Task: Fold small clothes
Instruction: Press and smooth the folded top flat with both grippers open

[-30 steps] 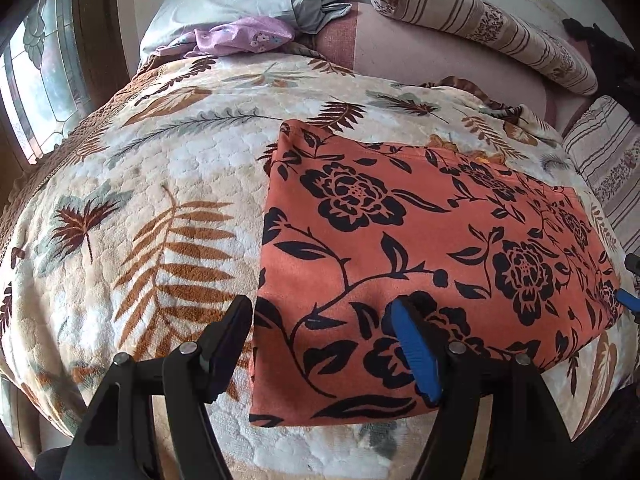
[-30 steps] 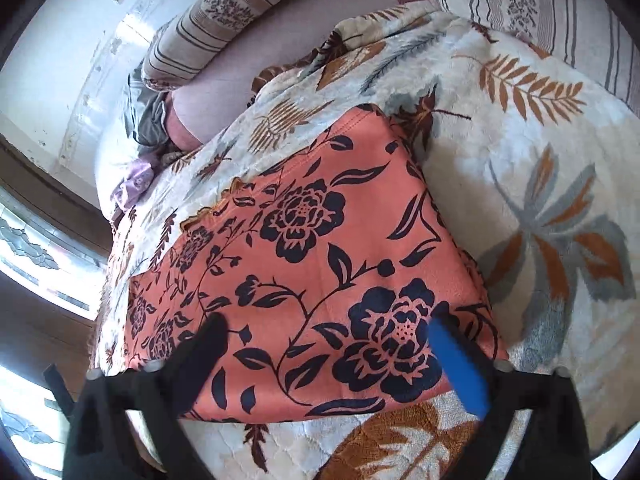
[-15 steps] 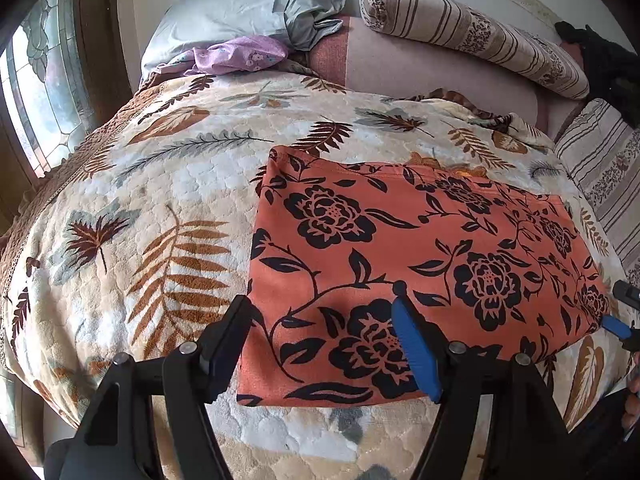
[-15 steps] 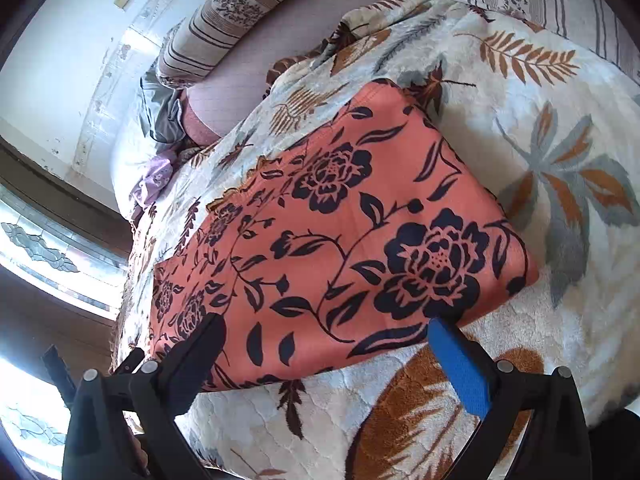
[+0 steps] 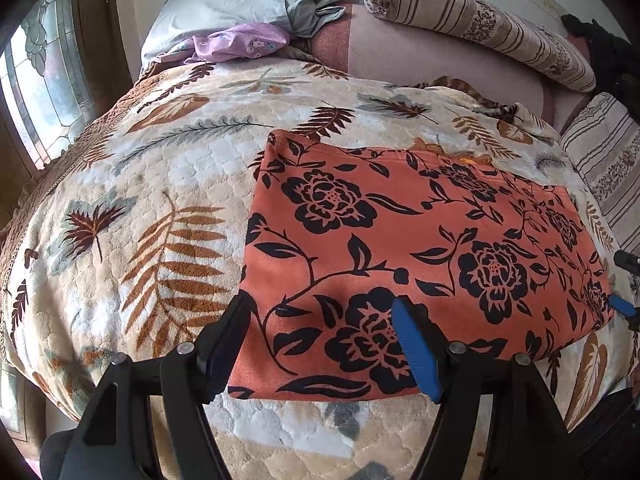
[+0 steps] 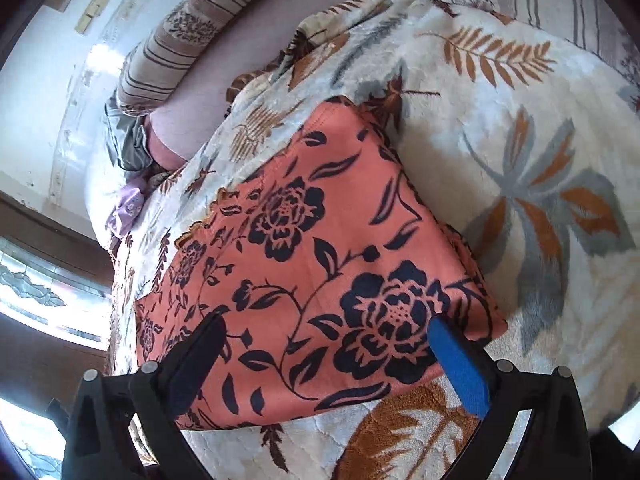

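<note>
An orange cloth with black flowers [image 5: 408,248] lies flat as a folded rectangle on the leaf-patterned blanket [image 5: 152,208]. My left gripper [image 5: 320,320] hovers open over the cloth's near left corner, nothing between its fingers. In the right wrist view the same cloth [image 6: 320,264] spreads ahead, and my right gripper [image 6: 324,340] stands open above its near right corner. The right gripper's blue fingertip [image 5: 622,306] shows at the cloth's right edge in the left wrist view.
Striped bolsters [image 5: 480,24] and a grey pillow [image 5: 248,0] with a purple cloth [image 5: 240,42] lie at the head of the bed. A stained-glass window [image 5: 48,76] is at the left. The blanket [image 6: 532,184] stretches to the right of the cloth.
Both grippers drew back from the cloth half a second ago and have come close over its near edge again. The cloth lies where it was.
</note>
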Motion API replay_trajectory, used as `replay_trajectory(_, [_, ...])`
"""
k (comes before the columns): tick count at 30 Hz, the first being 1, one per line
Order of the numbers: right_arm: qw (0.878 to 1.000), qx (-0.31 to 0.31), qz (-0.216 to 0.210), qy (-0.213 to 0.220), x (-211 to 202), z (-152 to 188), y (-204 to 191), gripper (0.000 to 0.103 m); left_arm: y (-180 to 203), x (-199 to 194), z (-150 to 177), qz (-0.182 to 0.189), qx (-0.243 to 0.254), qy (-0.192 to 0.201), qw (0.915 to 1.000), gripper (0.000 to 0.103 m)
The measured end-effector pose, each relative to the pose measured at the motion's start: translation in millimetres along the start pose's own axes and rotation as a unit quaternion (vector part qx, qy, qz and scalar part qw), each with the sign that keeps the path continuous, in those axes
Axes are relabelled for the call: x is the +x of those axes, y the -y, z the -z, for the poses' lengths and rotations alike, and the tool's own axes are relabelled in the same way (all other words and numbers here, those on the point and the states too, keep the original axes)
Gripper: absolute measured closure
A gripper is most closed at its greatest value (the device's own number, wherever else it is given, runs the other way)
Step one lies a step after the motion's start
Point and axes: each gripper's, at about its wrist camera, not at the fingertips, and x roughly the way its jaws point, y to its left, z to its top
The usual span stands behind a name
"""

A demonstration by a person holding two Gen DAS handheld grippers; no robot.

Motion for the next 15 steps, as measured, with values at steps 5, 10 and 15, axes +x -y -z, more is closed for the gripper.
replay_trajectory(5, [1.000, -0.022, -0.014, 0.001, 10.2, -33.2, -23.5, 0.001, 2.3, 15.3, -0.2, -0.005, 0.003, -0.015, 0.9999, 0.029])
replay_trajectory(10, [0.999, 0.010, -0.021, -0.028, 59.3, -72.0, -13.7, 0.001, 2.0, 27.8, -0.8, -0.012, 0.000, -0.025, 0.9996, 0.029])
replay_trajectory(15, [0.998, 0.049, -0.022, -0.019, 68.7, -79.2, 6.9, 0.001, 2.2, 30.2, -1.4, -0.014, -0.001, -0.027, 0.9995, 0.029])
